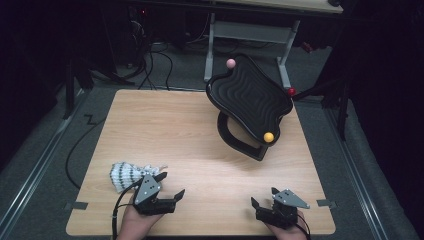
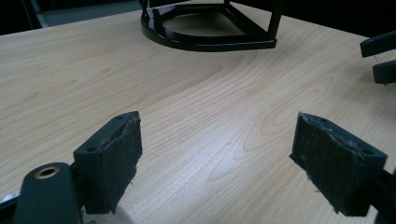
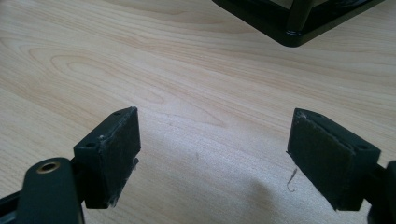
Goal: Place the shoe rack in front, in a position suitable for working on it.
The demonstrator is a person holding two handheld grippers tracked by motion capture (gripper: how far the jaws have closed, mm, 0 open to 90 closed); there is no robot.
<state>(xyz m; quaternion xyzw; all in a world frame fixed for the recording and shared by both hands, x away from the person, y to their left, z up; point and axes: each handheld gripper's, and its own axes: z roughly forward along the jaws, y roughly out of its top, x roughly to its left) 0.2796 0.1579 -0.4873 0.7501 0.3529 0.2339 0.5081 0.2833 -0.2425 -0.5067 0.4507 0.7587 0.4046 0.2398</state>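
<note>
A black wavy tray stands tilted on a black stand at the table's back right. A pink ball sits at its top rim, a red ball at its right edge and a yellow ball at its low corner. Near the front left, my left gripper is open over bare wood. My right gripper is open near the front right, nothing between its pads. The stand's base lies ahead of both.
A white and dark knitted pouch lies just left of my left gripper. The wooden table has open room across its middle and left. In the left gripper view the other gripper's jaws show at the right edge. Cables and table legs lie beyond the far edge.
</note>
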